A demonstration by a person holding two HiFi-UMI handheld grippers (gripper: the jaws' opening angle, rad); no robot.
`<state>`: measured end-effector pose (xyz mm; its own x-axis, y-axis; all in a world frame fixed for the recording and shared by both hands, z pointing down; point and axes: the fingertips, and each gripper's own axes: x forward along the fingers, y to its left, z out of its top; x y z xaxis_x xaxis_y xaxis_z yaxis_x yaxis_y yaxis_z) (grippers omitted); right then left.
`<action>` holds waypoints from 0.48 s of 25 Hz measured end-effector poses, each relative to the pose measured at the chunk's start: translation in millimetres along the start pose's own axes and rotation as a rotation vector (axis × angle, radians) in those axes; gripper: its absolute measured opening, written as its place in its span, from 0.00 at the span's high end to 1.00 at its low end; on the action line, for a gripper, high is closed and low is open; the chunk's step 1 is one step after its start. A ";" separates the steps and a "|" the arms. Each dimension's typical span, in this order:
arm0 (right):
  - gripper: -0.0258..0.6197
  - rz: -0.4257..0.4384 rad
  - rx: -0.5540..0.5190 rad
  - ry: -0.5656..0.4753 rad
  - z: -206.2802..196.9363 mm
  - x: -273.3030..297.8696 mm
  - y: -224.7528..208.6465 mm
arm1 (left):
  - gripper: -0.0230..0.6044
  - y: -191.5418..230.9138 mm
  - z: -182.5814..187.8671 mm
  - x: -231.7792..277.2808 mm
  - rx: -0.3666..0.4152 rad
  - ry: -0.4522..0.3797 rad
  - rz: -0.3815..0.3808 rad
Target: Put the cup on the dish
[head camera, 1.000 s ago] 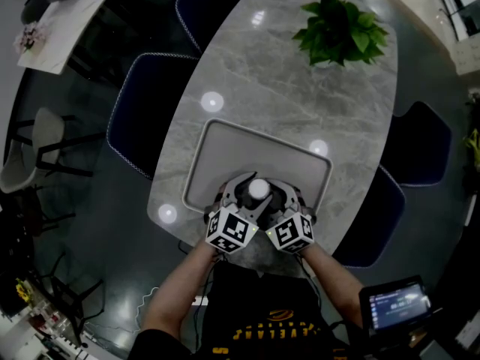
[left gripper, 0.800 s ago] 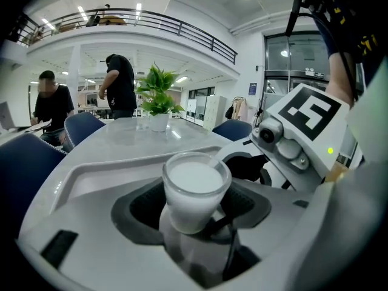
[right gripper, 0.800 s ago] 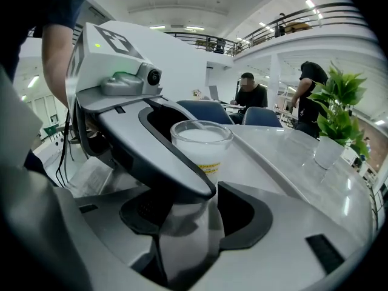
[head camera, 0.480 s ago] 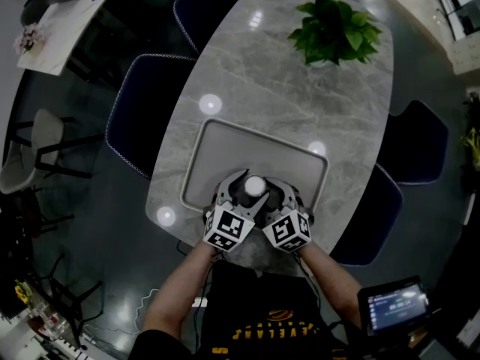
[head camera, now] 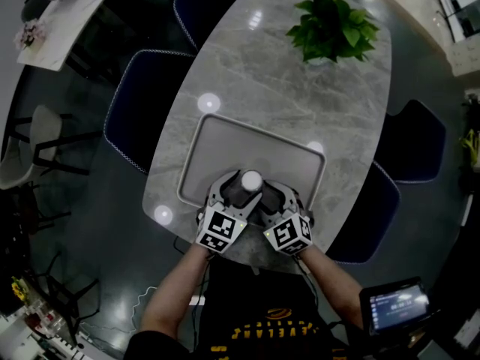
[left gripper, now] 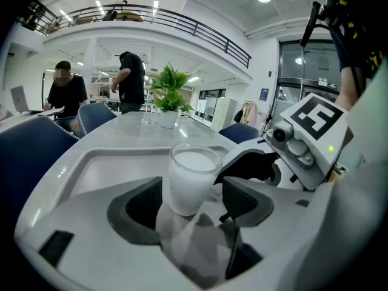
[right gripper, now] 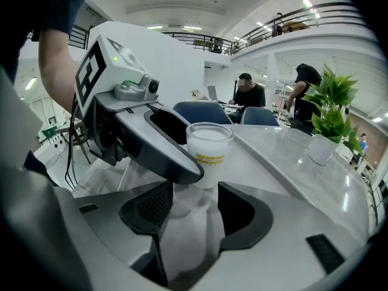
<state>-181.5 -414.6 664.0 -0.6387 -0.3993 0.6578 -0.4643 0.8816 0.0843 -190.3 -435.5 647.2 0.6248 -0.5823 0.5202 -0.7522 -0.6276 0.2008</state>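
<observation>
A white cup (head camera: 251, 179) stands upright on the grey dish, a shallow tray (head camera: 225, 142), near its front rim. Both grippers reach to it from the near side. My left gripper (head camera: 238, 192) has just been opening its jaws; in the left gripper view the cup (left gripper: 193, 177) stands between its fingertips (left gripper: 140, 206) with small gaps on both sides. My right gripper (head camera: 267, 197) is open too. In the right gripper view the cup (right gripper: 209, 153), with a yellow label, stands just beyond its wide jaws, and a left fingertip (right gripper: 173, 159) crosses in front of it.
The tray lies on an oval marble table (head camera: 300, 96) with a potted plant (head camera: 334, 28) at the far end. Dark blue chairs (head camera: 142, 103) (head camera: 416, 145) flank the table. A small lit screen (head camera: 394, 302) sits at lower right. People stand far off (left gripper: 130, 80).
The left gripper's jaws have spread a little wider round the cup and its marker cube has rolled slightly. The cup and the right gripper stay where they were.
</observation>
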 end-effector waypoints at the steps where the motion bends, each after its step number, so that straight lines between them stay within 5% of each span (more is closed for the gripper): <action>1: 0.60 -0.001 0.000 -0.002 1.3 -2.3 1.2 | 0.49 -0.9 -0.7 -3.1 -0.003 -0.001 0.003; 12: 0.60 0.025 0.065 -0.093 9.7 -32.4 13.6 | 0.49 -20.4 -2.9 -48.4 -0.121 -0.027 0.028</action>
<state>-173.0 -392.1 636.5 -0.7033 -0.4018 0.5864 -0.4845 0.8746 0.0182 -205.8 -393.0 620.4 0.6071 -0.6136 0.5049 -0.7884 -0.5445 0.2862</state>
